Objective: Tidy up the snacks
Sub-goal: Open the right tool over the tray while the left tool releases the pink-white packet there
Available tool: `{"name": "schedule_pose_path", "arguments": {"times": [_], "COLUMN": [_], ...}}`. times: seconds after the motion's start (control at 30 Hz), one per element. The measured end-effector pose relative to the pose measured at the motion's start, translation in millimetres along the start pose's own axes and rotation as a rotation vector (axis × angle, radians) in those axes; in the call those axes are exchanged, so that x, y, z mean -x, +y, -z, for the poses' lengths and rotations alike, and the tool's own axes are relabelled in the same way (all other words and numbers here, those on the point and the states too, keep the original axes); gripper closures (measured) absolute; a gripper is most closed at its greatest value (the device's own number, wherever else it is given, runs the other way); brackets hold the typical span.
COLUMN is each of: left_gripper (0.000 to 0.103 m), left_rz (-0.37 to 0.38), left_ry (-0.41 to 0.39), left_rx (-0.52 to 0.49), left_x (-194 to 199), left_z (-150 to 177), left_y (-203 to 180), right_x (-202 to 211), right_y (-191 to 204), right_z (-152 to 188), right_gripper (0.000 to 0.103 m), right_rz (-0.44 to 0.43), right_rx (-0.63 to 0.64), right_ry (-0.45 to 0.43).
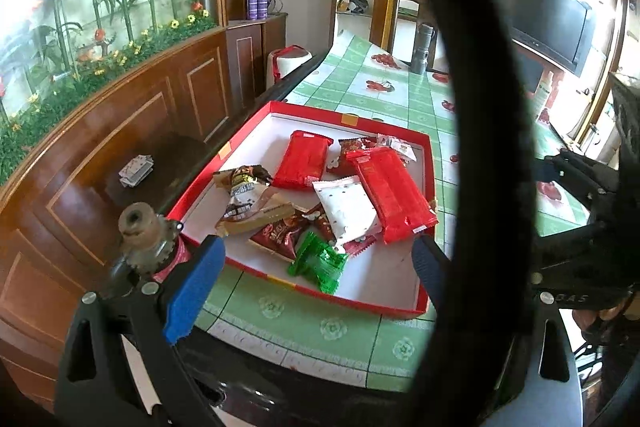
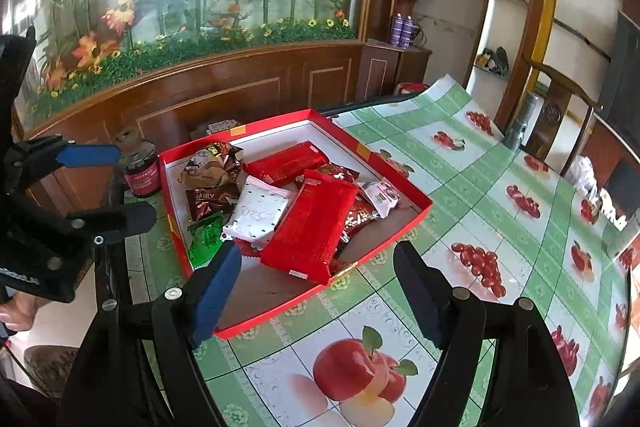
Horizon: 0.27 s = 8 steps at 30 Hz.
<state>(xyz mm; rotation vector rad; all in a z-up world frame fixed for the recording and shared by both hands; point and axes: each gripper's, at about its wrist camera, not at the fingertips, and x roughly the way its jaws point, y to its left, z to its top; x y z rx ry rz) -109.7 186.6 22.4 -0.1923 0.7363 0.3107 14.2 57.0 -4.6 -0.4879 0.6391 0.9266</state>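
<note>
A shallow red box (image 1: 256, 125) (image 2: 280, 119) with a white inside lies on the green fruit-print tablecloth and holds several snack packets. A long red packet (image 1: 394, 195) (image 2: 310, 231) lies on top, partly over a white dotted packet (image 1: 348, 209) (image 2: 260, 213). A second red packet (image 1: 302, 159), a green packet (image 1: 318, 263) (image 2: 206, 237) and brown packets (image 1: 244, 183) lie around them. My left gripper (image 1: 318, 247) (image 2: 120, 185) hovers open off the box's near edge, holding nothing. My right gripper (image 2: 318, 255) hangs open above the box's near corner, nothing between its pads.
A small jar with a red label (image 1: 144, 231) (image 2: 140, 171) stands at the box's left corner. A grey flashlight (image 1: 424, 47) (image 2: 520, 127) stands far back on the table. A black cable loop (image 1: 492, 107) crosses the left wrist view. Playing cards (image 1: 136, 169) rest on a dark stool beside the table.
</note>
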Motion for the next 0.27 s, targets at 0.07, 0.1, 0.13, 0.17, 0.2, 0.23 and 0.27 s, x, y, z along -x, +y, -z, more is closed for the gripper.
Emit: {"name": "schedule_pose_path", "arguments": {"times": [0.07, 0.1, 0.13, 0.17, 0.2, 0.23, 0.27], "left_gripper": [0.009, 0.009, 0.009, 0.009, 0.009, 0.008, 0.008], "left_rz": [-0.002, -0.011, -0.023, -0.033, -0.036, -0.045, -0.059], "left_ry": [-0.021, -0.031, -0.038, -0.043, -0.044, -0.044, -0.043], "left_rx": [-0.002, -0.01, -0.019, -0.025, -0.032, -0.034, -0.035], "left_x": [5.7, 8.0, 9.8, 11.2, 12.2, 13.0, 13.4], "left_z": [1.1, 1.6, 1.4, 1.2, 0.6, 0.0, -0.5], "left_y": [-0.3, -1.8, -3.5, -5.0, -6.4, -7.0, -7.9], "right_x": [0.1, -0.2, -0.2, 0.1, 0.7, 1.3, 1.9], "right_y": [2.7, 3.9, 5.1, 6.5, 7.5, 8.5, 8.9], "right_z": [-1.4, -2.0, -2.6, -3.3, -3.5, -3.6, -3.6], "right_gripper": [0.025, 0.025, 0.025, 0.025, 0.025, 0.025, 0.025], "right_rz": [-0.006, -0.01, -0.014, -0.017, -0.02, -0.021, -0.022], "right_rx": [0.007, 0.008, 0.01, 0.012, 0.015, 0.018, 0.021], "right_ry": [-0.005, -0.007, -0.01, -0.014, -0.018, -0.021, -0.023]}}
